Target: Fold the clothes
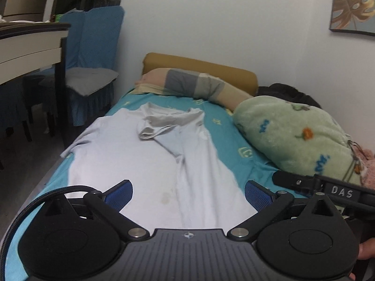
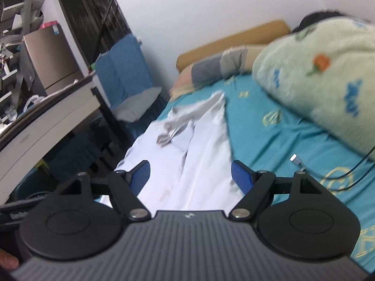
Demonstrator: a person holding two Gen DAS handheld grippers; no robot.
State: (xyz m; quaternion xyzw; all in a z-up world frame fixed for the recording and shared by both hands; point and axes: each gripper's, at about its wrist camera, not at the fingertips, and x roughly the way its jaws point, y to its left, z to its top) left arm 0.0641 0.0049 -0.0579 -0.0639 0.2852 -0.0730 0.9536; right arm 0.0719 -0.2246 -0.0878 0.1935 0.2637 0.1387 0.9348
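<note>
Pale polo shirt [image 1: 131, 149] flat on teal sheet [image 1: 234, 140], long axis running up the bed, collar toward the far pillow [image 1: 199, 66]; left gripper [image 1: 188, 193] and right gripper [image 2: 190, 175] both spread wide, empty

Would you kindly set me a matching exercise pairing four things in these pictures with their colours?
Things:
1. polo shirt
2. bedsheet
3. fleece blanket
4. chair cover

Colours:
A. dark blue
B. pale green with small prints
C. white
D. turquoise with yellow motifs

Pairs: 1-C, 2-D, 3-B, 4-A
</note>
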